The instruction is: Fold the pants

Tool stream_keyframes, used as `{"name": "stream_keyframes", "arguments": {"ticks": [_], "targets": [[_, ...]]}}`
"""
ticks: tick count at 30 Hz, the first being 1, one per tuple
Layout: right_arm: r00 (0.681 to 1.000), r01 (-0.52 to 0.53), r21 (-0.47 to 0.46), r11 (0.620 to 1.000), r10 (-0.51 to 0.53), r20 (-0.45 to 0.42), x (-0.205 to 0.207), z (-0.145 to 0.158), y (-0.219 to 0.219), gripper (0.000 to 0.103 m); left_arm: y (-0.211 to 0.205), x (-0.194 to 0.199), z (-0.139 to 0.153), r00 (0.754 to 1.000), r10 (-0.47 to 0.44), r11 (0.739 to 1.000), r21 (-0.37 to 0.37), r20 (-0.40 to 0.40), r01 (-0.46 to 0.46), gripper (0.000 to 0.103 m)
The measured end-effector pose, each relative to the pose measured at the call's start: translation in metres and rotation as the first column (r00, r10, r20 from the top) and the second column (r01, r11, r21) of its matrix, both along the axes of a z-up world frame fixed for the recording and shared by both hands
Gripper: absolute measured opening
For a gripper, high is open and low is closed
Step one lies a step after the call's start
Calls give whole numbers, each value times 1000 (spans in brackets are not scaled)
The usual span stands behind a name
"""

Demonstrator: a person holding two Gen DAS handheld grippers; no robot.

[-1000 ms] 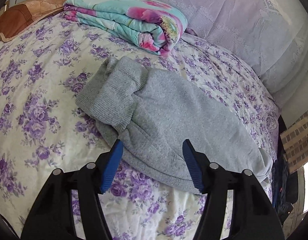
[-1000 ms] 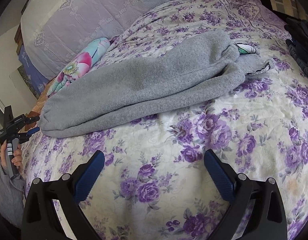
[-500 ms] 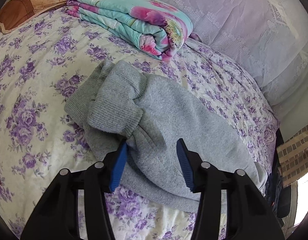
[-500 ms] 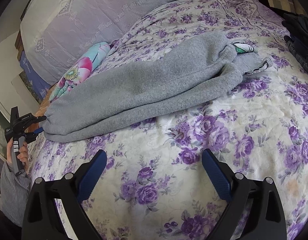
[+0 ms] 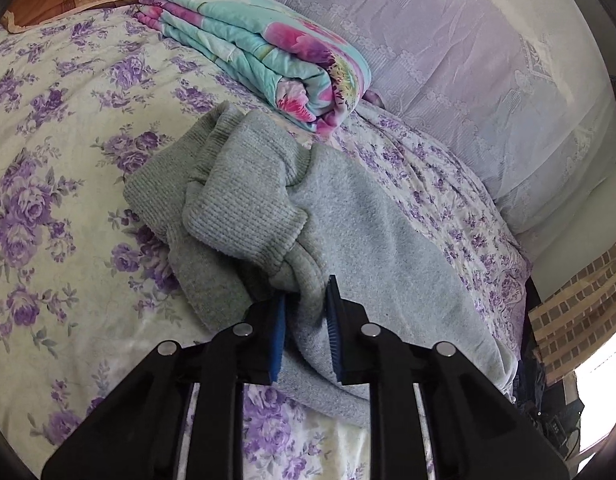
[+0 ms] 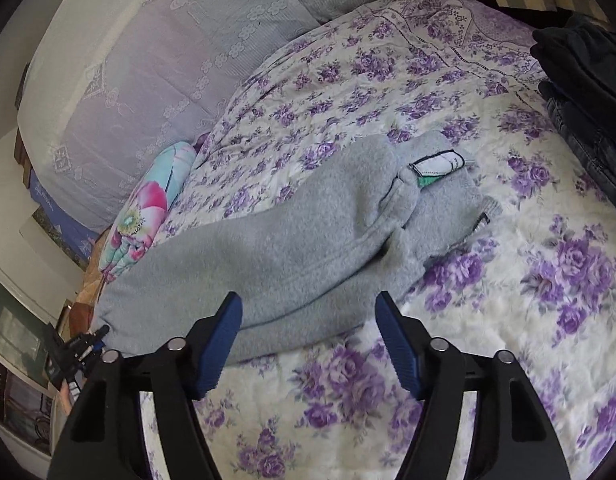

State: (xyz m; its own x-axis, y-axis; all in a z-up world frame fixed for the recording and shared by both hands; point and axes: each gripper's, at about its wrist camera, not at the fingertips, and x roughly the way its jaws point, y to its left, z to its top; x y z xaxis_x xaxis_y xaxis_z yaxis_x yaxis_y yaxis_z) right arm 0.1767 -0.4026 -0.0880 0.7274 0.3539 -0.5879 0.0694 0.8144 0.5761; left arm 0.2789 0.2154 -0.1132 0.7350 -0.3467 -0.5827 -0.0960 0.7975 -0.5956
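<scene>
purple-flowered bedspread (image 5: 60, 128), folded quilt (image 5: 264, 56) by lace pillows (image 5: 459, 52), left gripper (image 5: 306, 300) closing, pinching grey pants (image 6: 292, 248), right gripper (image 6: 308, 320) closing around the pants' edge, dark clothes (image 6: 583, 76) cut off

Home bedroom, indicated by a bed covered in a purple-floral bedspread (image 5: 60, 128). A folded floral quilt (image 5: 260, 52) is seen at 12 o'clock, lace-covered pillows (image 6: 156, 64) at 10 o'clock along the wall, and stacked dark clothes (image 6: 583, 92) at 2 o'clock.
</scene>
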Motion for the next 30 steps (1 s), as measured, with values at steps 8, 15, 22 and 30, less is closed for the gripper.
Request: {"name": "stream_keyframes", "arguments": {"ticks": [8, 15, 22, 30], "targets": [[988, 49, 68, 996, -38, -150, 37, -24, -3, 56, -2, -1, 0, 1000, -4, 1000, 24, 3, 4, 17], [984, 69, 162, 984, -41, -173, 61, -48, -15, 31, -3, 1, -2, 1000, -11, 999, 32, 1, 11, 17], [1000, 14, 151, 988, -12, -14, 33, -25, -15, 15, 1, -13, 21, 998, -27, 1000, -14, 53, 27, 10], [996, -22, 130, 991, 11, 84, 46, 23, -19, 11, -10, 16, 62, 994, -72, 997, 26, 86, 70, 10]]}}
